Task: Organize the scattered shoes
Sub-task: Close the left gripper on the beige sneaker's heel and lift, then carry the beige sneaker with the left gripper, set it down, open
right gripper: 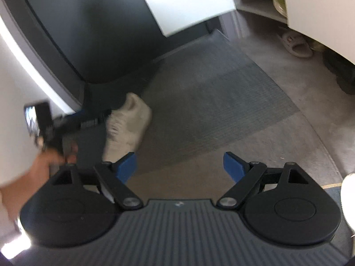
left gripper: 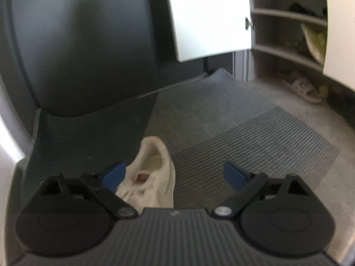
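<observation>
The left gripper, spread with the sneaker against its left finger only, could shove it aside; the right gripper hangs spread and bare.

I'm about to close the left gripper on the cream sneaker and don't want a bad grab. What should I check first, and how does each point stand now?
1. Left gripper open: ok, jaws spread wide.
2. Cream sneaker between the fingers: not ok, it sits by the left finger, off centre.
3. Right gripper free: ok, open and holding nothing.
4. Cabinet door open: ok, shelves visible.
5. Free shelf space: cannot tell, shelves partly hidden.
6. Sandal on the floor near the cabinet, off the doormat: ok.
</observation>
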Available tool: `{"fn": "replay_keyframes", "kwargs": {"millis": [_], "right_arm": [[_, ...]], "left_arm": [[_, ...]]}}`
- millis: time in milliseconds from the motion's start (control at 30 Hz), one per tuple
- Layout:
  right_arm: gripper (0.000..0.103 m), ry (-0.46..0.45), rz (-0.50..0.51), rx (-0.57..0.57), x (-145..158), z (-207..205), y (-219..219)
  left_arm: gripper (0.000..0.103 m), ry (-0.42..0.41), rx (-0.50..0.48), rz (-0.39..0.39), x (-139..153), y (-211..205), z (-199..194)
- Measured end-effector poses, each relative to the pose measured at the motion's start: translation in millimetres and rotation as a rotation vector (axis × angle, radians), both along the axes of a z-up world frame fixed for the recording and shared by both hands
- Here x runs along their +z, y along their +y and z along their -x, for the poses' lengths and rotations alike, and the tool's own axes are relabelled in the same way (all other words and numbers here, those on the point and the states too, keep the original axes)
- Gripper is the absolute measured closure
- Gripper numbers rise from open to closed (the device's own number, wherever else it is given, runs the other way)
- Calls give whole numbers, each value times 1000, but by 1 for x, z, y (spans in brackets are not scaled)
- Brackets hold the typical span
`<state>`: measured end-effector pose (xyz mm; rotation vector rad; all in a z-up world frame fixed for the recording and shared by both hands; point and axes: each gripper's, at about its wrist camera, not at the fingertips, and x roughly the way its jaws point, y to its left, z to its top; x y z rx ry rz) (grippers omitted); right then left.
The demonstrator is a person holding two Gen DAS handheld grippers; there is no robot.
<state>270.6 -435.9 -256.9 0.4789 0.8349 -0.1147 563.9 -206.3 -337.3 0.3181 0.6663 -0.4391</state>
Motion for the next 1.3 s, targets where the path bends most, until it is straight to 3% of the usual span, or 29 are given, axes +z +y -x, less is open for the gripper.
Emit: {"fn": "replay_keyframes", "kwargs": {"millis": [100,267,400,500,533,667,833,967,1100,1300], "right_arm": [[16,57,10,-4,-19,-8,-5],[16,107,43,45,-32,-12,-5],[16,135,71,24,-36,-3,-14],[16,172,52,-24,-43,5,-24],[16,179,51,-31,-45,5,-27],[16,208,54,-53,-52,8,-33],[16,180,47,-39,-48,8,-30],[16,149,52,-27,-41,10,-28],[16,128,54,-30,-37,14,-28],[16,92,66,-66,-30,27,-24]], "left_arm": [[10,72,15,-21,-30,-17,-59],[36,214,154,-54,-68,-20,-125],[40,235,132,-70,-73,-27,-118],[56,251,115,-82,-77,-32,-113],[74,256,109,-86,-79,-33,-111],[79,277,87,-102,-84,-40,-105],[79,302,59,-122,-91,-48,-96],[79,277,-34,-110,-72,-61,-50],[79,229,-149,-93,-53,-69,21],[77,278,-248,-85,-44,-83,129]]}}
